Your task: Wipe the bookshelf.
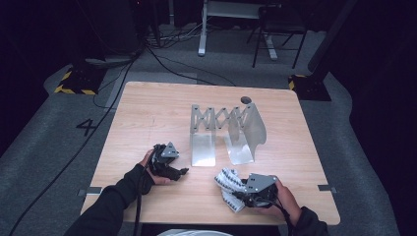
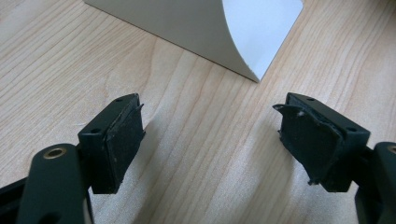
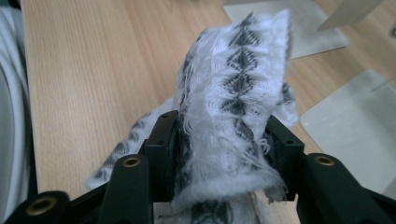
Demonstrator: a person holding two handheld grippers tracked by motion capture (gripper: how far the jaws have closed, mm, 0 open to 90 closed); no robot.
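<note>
A white cloth with a black zigzag pattern [image 1: 227, 182] lies crumpled near the table's front edge, right of centre. My right gripper [image 1: 237, 194] comes at it from the right, and the cloth [image 3: 233, 88] stands bunched between the parted jaws of that gripper [image 3: 222, 128], loosely filling the gap. My left gripper [image 1: 183, 172] rests on the table at front left, pointing right. In the left gripper view that gripper [image 2: 210, 126] is open over bare wood, nothing between its pads.
A metal rack [image 1: 216, 118] with a scissor lattice and two curved plates stands mid-table; its plate feet [image 1: 202, 150] reach toward both grippers. One plate corner [image 2: 243, 56] lies just ahead of the left jaws. A round hole [image 1: 246, 100] sits at the back.
</note>
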